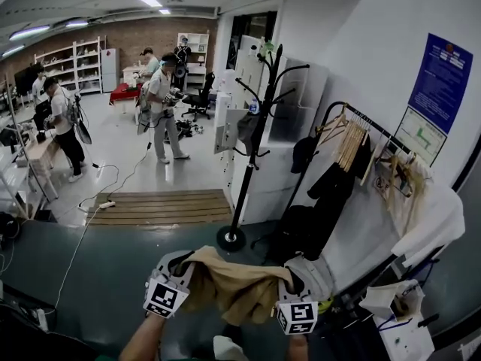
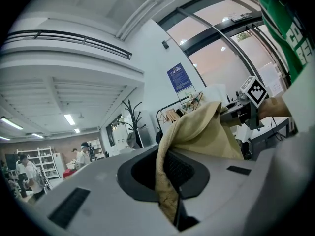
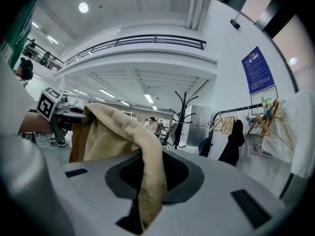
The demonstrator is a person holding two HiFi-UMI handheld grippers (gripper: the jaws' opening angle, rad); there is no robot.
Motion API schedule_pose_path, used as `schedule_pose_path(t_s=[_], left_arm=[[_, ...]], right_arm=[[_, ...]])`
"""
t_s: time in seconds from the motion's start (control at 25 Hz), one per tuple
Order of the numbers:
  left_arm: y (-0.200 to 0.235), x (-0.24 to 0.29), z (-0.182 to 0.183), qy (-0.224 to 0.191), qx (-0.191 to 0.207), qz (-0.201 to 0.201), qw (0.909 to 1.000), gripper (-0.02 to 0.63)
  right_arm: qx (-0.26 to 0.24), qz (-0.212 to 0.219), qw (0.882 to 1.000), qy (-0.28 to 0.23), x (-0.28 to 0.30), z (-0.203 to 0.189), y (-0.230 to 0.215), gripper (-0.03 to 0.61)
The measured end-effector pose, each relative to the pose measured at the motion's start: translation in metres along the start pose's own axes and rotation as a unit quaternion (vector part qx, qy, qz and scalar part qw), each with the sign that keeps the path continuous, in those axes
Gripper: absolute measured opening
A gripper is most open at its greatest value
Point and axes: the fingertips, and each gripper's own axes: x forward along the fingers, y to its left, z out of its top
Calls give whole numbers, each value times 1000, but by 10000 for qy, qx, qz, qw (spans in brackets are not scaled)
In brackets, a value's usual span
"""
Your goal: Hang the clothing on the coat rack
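Note:
A tan garment (image 1: pixel 233 284) hangs stretched between my two grippers low in the head view. My left gripper (image 1: pixel 176 275) is shut on its left end and my right gripper (image 1: pixel 295 292) on its right end. In the left gripper view the cloth (image 2: pixel 197 132) runs out of the pinched jaws (image 2: pixel 171 203) toward the right gripper's marker cube (image 2: pixel 256 92). In the right gripper view the cloth (image 3: pixel 118 136) drapes from the jaws (image 3: pixel 146 205) over to the left gripper's cube (image 3: pixel 49 104). The black coat rack (image 1: pixel 258 119) stands upright ahead, its round base (image 1: pixel 231 238) on the floor, with something grey hanging on it.
Right of the coat rack stands a black garment rail (image 1: pixel 353 138) with wooden hangers and dark clothes, and white cloth (image 1: pixel 436 216) at its right end. A white cabinet (image 1: pixel 263 179) is behind the rack. A wooden pallet (image 1: pixel 161 205) lies left of the base. Several people (image 1: pixel 161 104) stand farther back.

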Motion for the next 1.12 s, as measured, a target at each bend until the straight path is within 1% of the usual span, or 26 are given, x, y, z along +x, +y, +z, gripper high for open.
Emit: schedule_pose_path(t_s=[0.36, 0.72, 0.88, 1.04, 1.12], left_arm=[[23, 71, -8, -30, -292, 103, 9995, 18], [36, 142, 0, -68, -268, 163, 9995, 18], [37, 168, 5, -99, -356, 217, 9991, 18], [40, 192, 4, -46, -137, 235, 9996, 18], [41, 201, 6, -50, -103, 263, 9996, 18]], right_arm=[[-40, 159, 9999, -10, 64, 1, -39, 60], [-66, 197, 9997, -134, 117, 6, -94, 60], [-56, 217, 9995, -210, 135, 8, -116, 60], [-75, 240, 9993, -259, 152, 8, -135, 60], [-99, 262, 9992, -273, 157, 9, -142, 60]])
